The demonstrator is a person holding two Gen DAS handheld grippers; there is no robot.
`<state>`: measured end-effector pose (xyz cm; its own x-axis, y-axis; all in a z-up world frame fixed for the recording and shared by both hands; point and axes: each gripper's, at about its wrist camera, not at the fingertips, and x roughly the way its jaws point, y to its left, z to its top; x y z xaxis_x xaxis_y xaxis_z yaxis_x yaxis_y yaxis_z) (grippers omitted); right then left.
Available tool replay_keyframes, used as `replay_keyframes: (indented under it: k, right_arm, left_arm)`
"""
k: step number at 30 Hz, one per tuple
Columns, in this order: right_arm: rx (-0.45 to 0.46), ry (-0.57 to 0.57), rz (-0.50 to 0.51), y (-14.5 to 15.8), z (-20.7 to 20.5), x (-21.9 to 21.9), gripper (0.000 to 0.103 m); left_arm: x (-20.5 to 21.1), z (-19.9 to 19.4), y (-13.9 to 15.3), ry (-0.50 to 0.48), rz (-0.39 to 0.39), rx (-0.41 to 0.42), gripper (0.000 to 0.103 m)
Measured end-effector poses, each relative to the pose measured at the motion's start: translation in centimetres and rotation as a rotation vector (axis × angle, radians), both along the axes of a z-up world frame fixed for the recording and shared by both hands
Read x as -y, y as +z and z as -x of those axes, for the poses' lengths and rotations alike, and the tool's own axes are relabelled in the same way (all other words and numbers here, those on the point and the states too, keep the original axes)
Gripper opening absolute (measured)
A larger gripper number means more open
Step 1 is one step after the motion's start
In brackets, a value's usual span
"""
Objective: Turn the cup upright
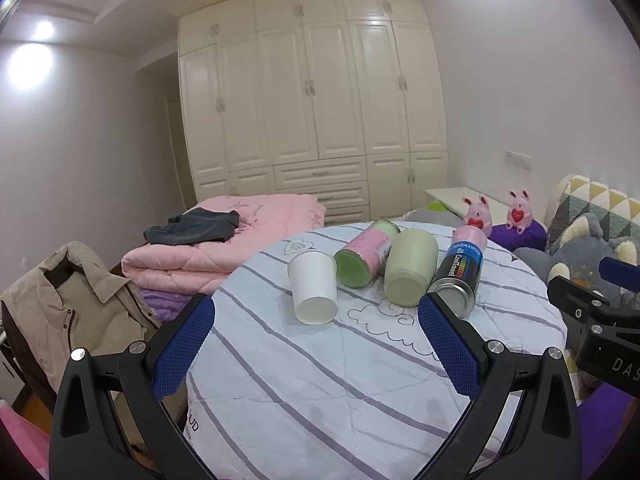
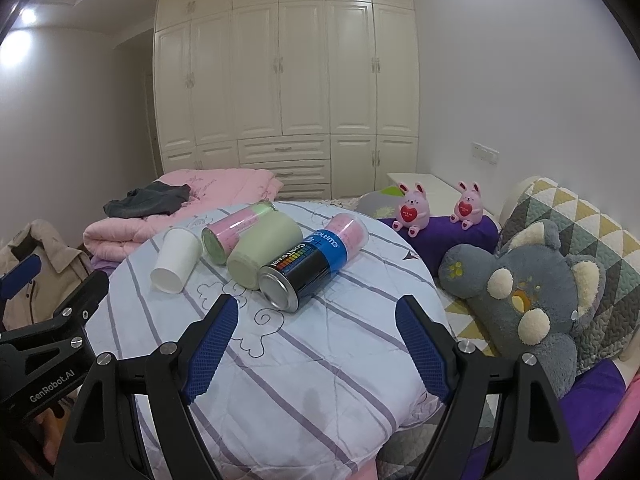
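A white paper cup [image 1: 313,286] lies on its side on the striped round cushion [image 1: 340,380], bottom end facing me; it also shows in the right wrist view [image 2: 176,255]. Beside it lie a pink can with a green lid [image 1: 362,258], a pale green cup [image 1: 411,266] and a black-and-blue CoolTowel can [image 1: 460,272], all on their sides. My left gripper [image 1: 316,320] is open and empty, just short of the white cup. My right gripper [image 2: 318,320] is open and empty, just short of the CoolTowel can [image 2: 308,268].
A folded pink quilt [image 1: 224,240] with dark clothes lies behind left. A beige jacket [image 1: 72,304] hangs at left. A grey plush toy [image 2: 528,300], two pink bunny toys [image 2: 414,210] and a patterned pillow [image 2: 568,216] lie at right. A wardrobe stands behind.
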<state>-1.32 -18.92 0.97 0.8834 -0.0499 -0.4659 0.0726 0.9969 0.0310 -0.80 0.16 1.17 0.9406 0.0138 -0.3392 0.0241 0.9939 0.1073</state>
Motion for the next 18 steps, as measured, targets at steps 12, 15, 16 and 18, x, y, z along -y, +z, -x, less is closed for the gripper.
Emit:
replay_keyframes:
  k: [12, 15, 16, 18]
  right_arm:
    - [-0.014, -0.004, -0.018, -0.40, -0.37, 0.00, 0.082]
    - [-0.021, -0.008, -0.024, -0.63, -0.42, 0.23, 0.082]
    - [-0.023, -0.007, -0.025, -0.67, -0.46, 0.28, 0.082]
    - [-0.024, -0.011, -0.026, -0.75, -0.47, 0.40, 0.082]
  left_arm:
    - [-0.39, -0.07, -0.18, 0.010, -0.002, 0.001, 0.103]
    - [-0.30, 0.16, -0.21, 0.006, -0.008, 0.005, 0.103]
    - [-0.27, 0.15, -0.22, 0.006, -0.010, 0.006, 0.103]
    - [-0.22, 0.24, -0.20, 0.005, -0.013, 0.006, 0.103]
